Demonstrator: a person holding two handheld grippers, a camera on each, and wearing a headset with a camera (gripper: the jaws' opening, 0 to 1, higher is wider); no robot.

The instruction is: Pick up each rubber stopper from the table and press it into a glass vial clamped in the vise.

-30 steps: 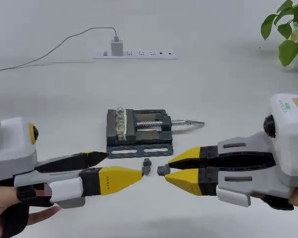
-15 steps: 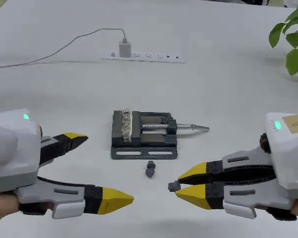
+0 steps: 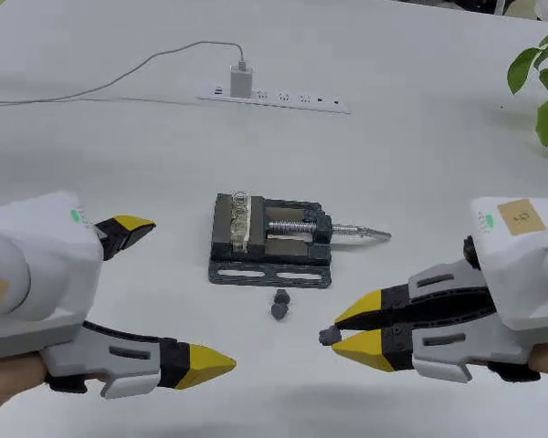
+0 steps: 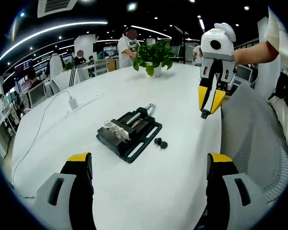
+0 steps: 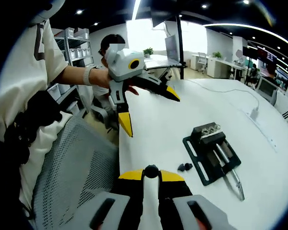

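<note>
Two loose stoppers [image 3: 279,305] are lying close together on the white table [image 3: 420,164], just in front of the vise [image 3: 269,274]. A third stopper [image 3: 327,337] is sitting pinched between the yellow tips of the right gripper [image 3: 334,333], whose jaws are resting nearly together on it. That gripper is hovering off the table to the right of the loose stoppers, near them and pointing left. The left gripper [image 3: 192,292] is hanging at the left with its jaws spread wide and nothing between them. In the left gripper view, the vise and the loose stoppers are showing through that gap. A row of clear vials [image 3: 240,217] is standing upright in the vise, clamped at its left end in the head view. Its screw handle [image 3: 361,234] is sticking out to the right. A power strip [image 3: 292,98] with a white charger [image 3: 241,78] plugged in is lying at the far side of the table, and a plant [image 3: 543,82] is leaning in at the far right
</note>
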